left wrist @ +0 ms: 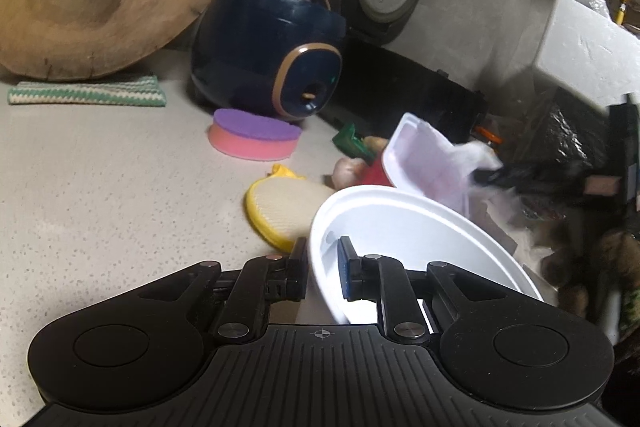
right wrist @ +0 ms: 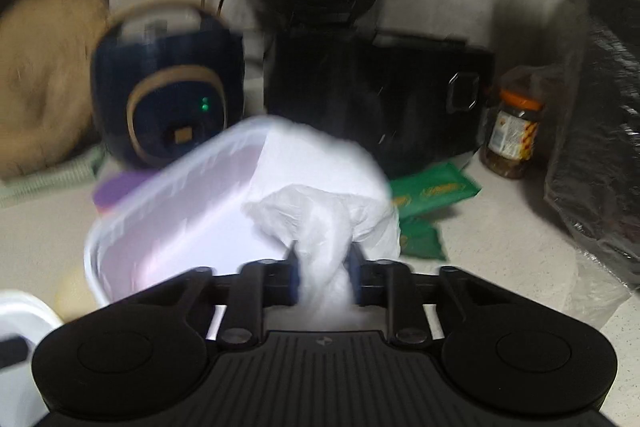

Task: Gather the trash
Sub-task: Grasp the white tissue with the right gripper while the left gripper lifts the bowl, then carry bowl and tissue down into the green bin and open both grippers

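1. The rim of a white plastic bowl (left wrist: pixel 404 227) is gripped by the left tongs (left wrist: pixel 324 267), one finger inside the wall and one outside.
2. A crumpled white tissue (right wrist: pixel 328 227) is clamped tightly between the nearly closed right tongs (right wrist: pixel 322 267).
3. The tissue hangs out of a white rectangular tray (right wrist: pixel 176 211), which is seen tilted above the table (left wrist: pixel 100 187).
4. Green wrappers (right wrist: pixel 432 195) are lying on the table just behind the tray.
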`<action>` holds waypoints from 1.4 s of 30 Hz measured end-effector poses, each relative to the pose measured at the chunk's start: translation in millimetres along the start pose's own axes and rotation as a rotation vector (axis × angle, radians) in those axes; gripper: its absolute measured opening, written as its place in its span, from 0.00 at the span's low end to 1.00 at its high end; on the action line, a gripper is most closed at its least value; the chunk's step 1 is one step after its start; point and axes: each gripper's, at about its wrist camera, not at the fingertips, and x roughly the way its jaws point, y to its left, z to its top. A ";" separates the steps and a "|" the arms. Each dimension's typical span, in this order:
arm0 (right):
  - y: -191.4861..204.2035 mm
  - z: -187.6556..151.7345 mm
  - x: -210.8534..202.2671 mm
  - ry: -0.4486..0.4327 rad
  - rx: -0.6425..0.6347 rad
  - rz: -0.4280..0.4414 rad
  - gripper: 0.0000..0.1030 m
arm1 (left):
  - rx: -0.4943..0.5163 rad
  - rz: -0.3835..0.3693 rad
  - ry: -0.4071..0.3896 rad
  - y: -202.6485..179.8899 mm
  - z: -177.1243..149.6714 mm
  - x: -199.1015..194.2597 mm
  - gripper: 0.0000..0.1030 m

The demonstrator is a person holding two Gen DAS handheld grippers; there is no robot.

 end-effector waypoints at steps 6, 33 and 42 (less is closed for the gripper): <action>-44.6 19.2 -41.0 -0.101 0.083 -0.056 0.11 | 0.022 -0.005 -0.024 -2.3 -2.2 -6.0 0.15; -106.5 -201.9 -197.1 -0.002 0.153 -0.137 0.12 | 0.197 -0.319 0.264 -112.2 -150.4 36.6 0.14; -129.0 -311.2 -165.7 0.203 0.206 -0.183 0.11 | 0.282 -0.194 0.650 -139.4 -288.5 179.1 0.14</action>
